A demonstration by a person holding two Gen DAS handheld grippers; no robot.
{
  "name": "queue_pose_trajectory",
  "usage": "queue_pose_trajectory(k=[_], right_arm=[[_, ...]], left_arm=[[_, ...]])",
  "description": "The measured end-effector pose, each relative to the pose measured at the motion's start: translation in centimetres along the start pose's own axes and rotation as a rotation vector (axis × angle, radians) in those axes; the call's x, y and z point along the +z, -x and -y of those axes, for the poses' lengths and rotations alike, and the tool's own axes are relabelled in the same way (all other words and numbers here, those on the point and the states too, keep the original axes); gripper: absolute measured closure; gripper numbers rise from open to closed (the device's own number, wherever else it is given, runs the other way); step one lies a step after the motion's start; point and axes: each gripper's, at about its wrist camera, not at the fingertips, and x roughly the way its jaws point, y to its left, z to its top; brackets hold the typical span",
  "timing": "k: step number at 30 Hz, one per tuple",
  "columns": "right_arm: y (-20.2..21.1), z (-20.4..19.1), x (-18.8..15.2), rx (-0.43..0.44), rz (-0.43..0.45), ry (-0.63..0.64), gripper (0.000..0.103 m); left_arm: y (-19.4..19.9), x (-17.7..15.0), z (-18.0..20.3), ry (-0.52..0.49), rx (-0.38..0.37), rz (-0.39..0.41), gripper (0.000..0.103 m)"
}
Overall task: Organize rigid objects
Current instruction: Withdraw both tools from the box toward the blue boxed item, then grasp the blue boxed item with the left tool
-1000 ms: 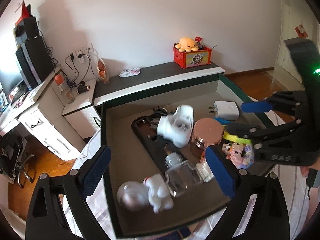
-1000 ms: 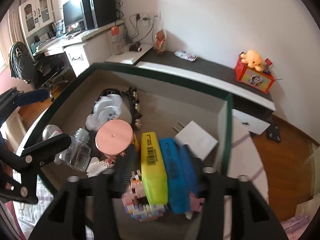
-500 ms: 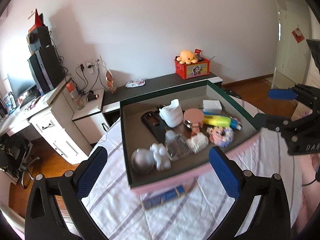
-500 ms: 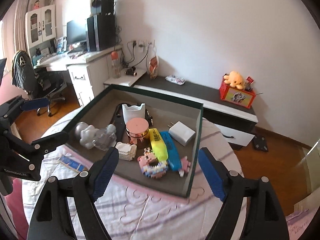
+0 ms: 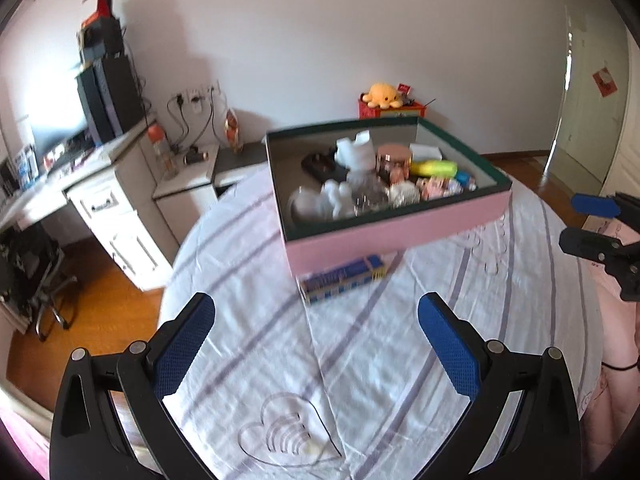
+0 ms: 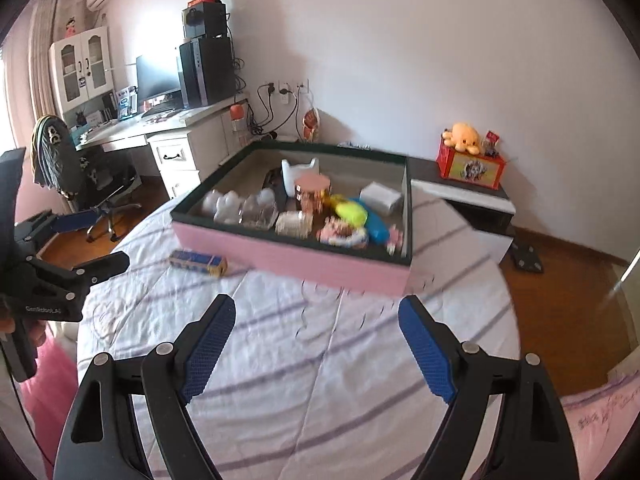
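Pink box (image 5: pixel 396 228), blue carton (image 5: pixel 344 279) beside

Daylit, bright — likely window glare at left; motion-blurred, fisheye-bent edges.

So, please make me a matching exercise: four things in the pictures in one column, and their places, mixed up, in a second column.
Things:
1. blue box
2. orange plush toy
3. yellow tube
4. office chair

Places:
A. inside the pink tray
B. on the wooden floor by the desk
C. on the striped sheet, outside the tray
D. on top of the red box

Pairs: 1-C, 2-D, 3-A, 4-B
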Motion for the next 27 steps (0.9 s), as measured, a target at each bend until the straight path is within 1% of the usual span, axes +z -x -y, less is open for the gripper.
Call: queue_pose_trajectory(k=[3, 6, 10, 13, 15, 17, 19, 23, 25, 27], right_arm=[[-1.0, 0.0, -0.9, 0.011, -0.027, -0.012, 0.018], [-2.0, 0.0, -1.6, 0.020, -0.057, -0.012, 0.018], [-2.9, 0.3, -2.0, 0.026, -0.073, -0.012, 0.018], [-3.4, 0.9, -2.1, 0.029, -0.076, -0.014, 0.018], [-3.7, 1.5, -1.9, 0.033, -0.075, -0.021, 0.018], [-4.0, 1.9, -1.8, 0.035, -0.075, -0.027, 0.018], [-4.2, 2.4, -1.7, 0.041, -0.075, -0.033, 0.018], [-4.6, 3.1, -1.5, 0.057, -0.074, -0.042, 0.018], [-4.9, 3.2, -1.4, 0.066, -0.075, -0.041, 0.018], [-5.1, 3.3, -1.4, 0.070, -0.077, -0.042, 0.018]], left_arm=[[-1.6, -0.7, 0.3, 0.038, -0.018, -0.036, 0.000], [-3.5, -0.7, 1.2, 0.076, -0.014, -0.066, 0.000], [-6.1, -0.3, 1.8, 0.134, 0.006, -0.100, 0.000], [-8.0, -0.2, 1.8, 0.179, 0.065, -0.133, 0.000], [-9.0, -0.1, 1.7, 0.210, 0.080, -0.147, 0.000], [-9.6, 0.0, 1.9, 0.221, 0.087, -0.154, 0.000], [-10.2, 0.1, 2.1, 0.219, 0.068, -0.159, 0.000], [-11.2, 0.3, 2.3, 0.250, 0.062, -0.160, 0.000], [-11.9, 0.5, 2.4, 0.244, 0.088, -0.177, 0.000], [-12.3, 0.6, 2.4, 0.239, 0.095, -0.189, 0.000]])
